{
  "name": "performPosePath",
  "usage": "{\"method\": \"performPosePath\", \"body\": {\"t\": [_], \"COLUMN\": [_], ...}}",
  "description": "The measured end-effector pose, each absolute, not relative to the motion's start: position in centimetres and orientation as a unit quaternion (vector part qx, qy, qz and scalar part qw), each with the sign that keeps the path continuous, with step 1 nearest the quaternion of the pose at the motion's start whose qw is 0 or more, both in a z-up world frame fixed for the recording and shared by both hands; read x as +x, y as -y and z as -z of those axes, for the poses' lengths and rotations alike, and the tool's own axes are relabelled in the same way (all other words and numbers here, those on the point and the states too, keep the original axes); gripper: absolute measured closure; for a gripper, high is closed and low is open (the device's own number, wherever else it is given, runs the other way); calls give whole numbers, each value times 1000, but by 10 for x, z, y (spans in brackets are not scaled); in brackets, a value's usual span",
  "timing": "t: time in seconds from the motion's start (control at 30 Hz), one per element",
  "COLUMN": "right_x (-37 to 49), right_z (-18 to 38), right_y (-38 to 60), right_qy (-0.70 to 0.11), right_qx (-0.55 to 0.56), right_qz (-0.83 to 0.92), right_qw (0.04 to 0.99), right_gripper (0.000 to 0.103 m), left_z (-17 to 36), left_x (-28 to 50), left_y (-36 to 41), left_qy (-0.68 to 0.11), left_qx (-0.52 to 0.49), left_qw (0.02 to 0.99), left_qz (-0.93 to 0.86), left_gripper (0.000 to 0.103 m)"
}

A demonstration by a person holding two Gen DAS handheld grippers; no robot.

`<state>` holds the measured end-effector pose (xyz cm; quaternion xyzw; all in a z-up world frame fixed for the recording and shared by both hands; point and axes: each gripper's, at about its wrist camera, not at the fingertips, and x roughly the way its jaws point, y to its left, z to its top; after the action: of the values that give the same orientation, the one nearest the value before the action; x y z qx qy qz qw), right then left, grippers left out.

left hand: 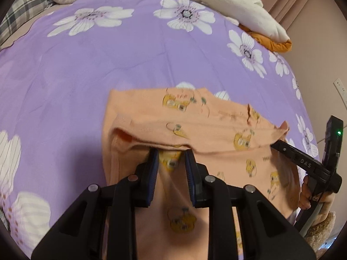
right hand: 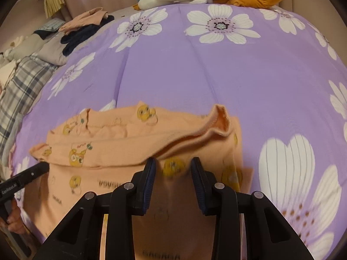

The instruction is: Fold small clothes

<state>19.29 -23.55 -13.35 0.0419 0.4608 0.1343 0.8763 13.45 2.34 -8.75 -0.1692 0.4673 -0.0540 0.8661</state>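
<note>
Peach garment [left hand: 195, 125] printed with yellow cartoon bears, spread across the near part of a purple floral bedspread [left hand: 108, 60], long axis running left to right in front of both tools. Near hem doubled back over the garment's body, the fold edge hanging just ahead of both sets of tips. Left gripper [left hand: 171, 160] low over the garment's left half, jaws spread, printed cloth visible in the gap, nothing pinched. Right gripper [right hand: 173, 169] over the garment's right half, jaws likewise spread, cloth lying loose between them; motion blur around the fabric here. Each tool about equally near the fold edge, one to each end of it, so a two-handed move along the long axis looks the likely call, with the far hem lying straight ahead of the garment's middle. Beyond the garment, at the bedspread's far edge, a cream and orange plush heap [left hand: 249, 10] and a pile of dark and peach clothes [right hand: 86, 26].
</note>
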Motion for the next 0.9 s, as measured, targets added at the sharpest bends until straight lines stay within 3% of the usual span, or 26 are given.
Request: {"method": "performPosePath", "body": {"t": [0.67, 0.8, 0.9], "right_x": [239, 229, 225], "right_z": [118, 106, 103], "right_y": [272, 295, 304], "right_qy": [-424, -411, -412], "right_qx": [92, 102, 113], "right_qz": [-101, -88, -98], "right_qw": [896, 902, 899], "right_gripper": [67, 66, 59], "left_z": [83, 70, 72], "left_x": [182, 166, 164], "left_y": [-54, -69, -78], "left_qy": [-447, -422, -428], "left_qx": [-197, -210, -217], "left_qw": [872, 882, 877], "left_qz": [4, -19, -28], "left_gripper": [78, 49, 46]}}
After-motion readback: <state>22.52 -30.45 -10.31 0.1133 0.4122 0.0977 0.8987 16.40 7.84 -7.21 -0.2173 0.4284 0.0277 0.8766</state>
